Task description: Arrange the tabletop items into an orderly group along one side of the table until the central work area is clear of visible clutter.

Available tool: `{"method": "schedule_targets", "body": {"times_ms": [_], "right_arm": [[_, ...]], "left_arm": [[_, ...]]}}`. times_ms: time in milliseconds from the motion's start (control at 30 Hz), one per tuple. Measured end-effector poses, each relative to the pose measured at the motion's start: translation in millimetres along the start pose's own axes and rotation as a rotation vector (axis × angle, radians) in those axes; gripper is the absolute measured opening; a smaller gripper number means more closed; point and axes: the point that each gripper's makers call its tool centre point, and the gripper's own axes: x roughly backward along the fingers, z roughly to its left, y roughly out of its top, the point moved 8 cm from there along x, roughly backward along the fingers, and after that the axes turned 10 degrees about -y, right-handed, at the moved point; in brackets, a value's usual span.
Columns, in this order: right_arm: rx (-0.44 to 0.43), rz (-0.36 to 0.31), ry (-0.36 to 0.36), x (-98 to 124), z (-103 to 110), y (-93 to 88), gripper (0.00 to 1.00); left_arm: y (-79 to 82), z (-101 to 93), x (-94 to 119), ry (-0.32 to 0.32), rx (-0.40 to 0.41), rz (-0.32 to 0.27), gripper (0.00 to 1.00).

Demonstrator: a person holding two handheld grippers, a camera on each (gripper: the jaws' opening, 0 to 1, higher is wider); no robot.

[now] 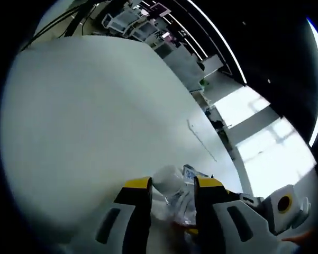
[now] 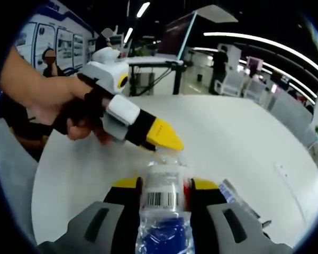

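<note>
A clear plastic bottle point(image 2: 162, 193) with a barcode label and a blue lower part stands between the yellow-tipped jaws of my right gripper point(image 2: 165, 184), which is shut on its body. My left gripper point(image 2: 166, 142), held by a hand, comes in from the left and its yellow tips sit at the bottle's top. In the left gripper view the bottle's white cap point(image 1: 167, 180) and crinkled clear neck lie between the jaws of the left gripper point(image 1: 172, 185), which press on them. The right gripper's white body point(image 1: 264, 209) shows at the lower right.
The white round table point(image 2: 227, 132) spreads wide and bare behind the bottle. A flat packet with blue print point(image 2: 232, 193) lies just right of my right jaw. Desks, chairs and people stand beyond the table's far edge.
</note>
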Motion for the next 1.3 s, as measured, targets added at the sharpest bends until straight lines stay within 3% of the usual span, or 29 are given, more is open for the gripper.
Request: {"method": "schedule_targets", "body": {"times_ms": [267, 667, 1300], "right_arm": [[-0.04, -0.016, -0.008, 3, -1, 5.0, 0.32], [-0.094, -0.037, -0.009, 3, 2, 23.6, 0.32], [-0.171, -0.08, -0.005, -2, 14, 45.6, 0.32]], "left_arm": [[10.8, -7.1, 5, -0.026, -0.024, -0.034, 0.23], [30.0, -33.9, 18, -0.038, -0.222, -0.058, 0.23], [46.5, -57.3, 38, -0.066, -0.31, -0.116, 0.22]]}}
